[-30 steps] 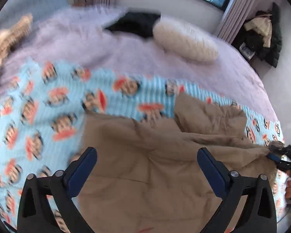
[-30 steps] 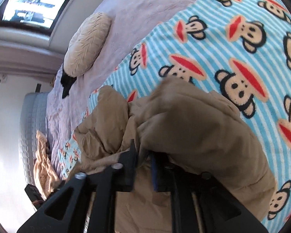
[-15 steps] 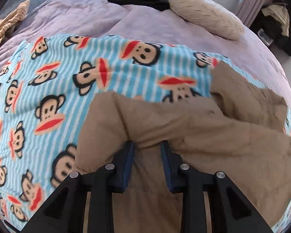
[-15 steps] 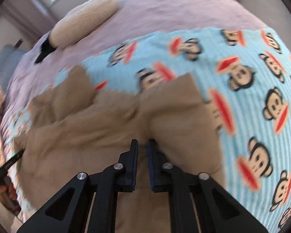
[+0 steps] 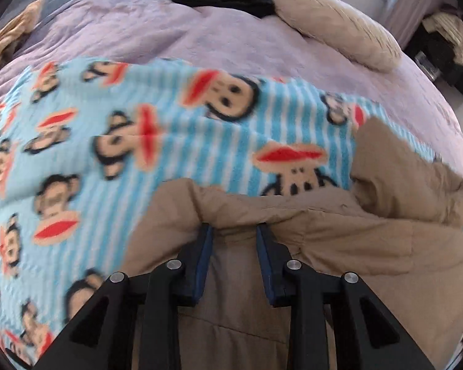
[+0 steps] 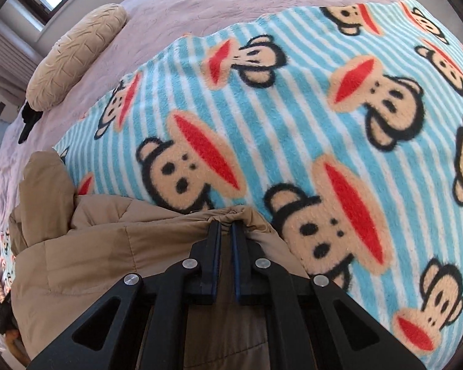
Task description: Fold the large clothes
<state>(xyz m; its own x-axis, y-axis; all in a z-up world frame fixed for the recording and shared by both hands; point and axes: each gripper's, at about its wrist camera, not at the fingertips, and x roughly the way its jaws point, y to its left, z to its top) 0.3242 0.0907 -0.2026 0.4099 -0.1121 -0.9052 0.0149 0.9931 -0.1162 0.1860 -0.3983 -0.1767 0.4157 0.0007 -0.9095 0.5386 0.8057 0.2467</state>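
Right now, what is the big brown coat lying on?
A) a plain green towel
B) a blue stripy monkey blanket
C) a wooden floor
B: the brown coat lies on the blue striped monkey blanket, with both claws pinching its edge.

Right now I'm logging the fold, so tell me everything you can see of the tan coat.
The coat is tan, padded, with stitched quilt lines and a matte woven look. It lies rumpled on the monkey blanket, its far edge doubled over, one lobe bunched at the left tool's right. The left tool and right tool each pinch that edge.
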